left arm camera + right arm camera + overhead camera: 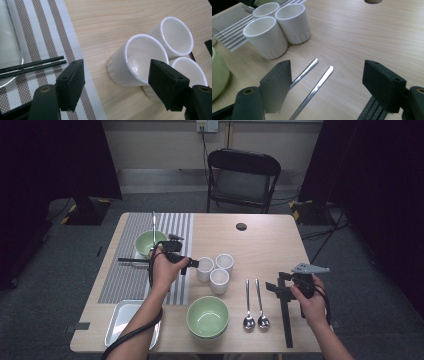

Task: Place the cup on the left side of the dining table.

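The wooden table (260, 245) carries a striped placemat (127, 265) on its left side, with a metal tray (117, 320) at the near left corner. A green bowl (207, 316) sits at the near edge in the middle, and a second green bowl (147, 241) lies on the far part of the placemat. The left gripper (192, 264) hovers just left of three white cups (216, 269) clustered mid-table, its jaws apart with nothing between them; the nearest cup (136, 61) stands just beyond the pads. The right gripper (272, 287) rests at the right, jaws spread and empty, near two spoons (255, 305). Black chopsticks (30, 66) lie across the placemat
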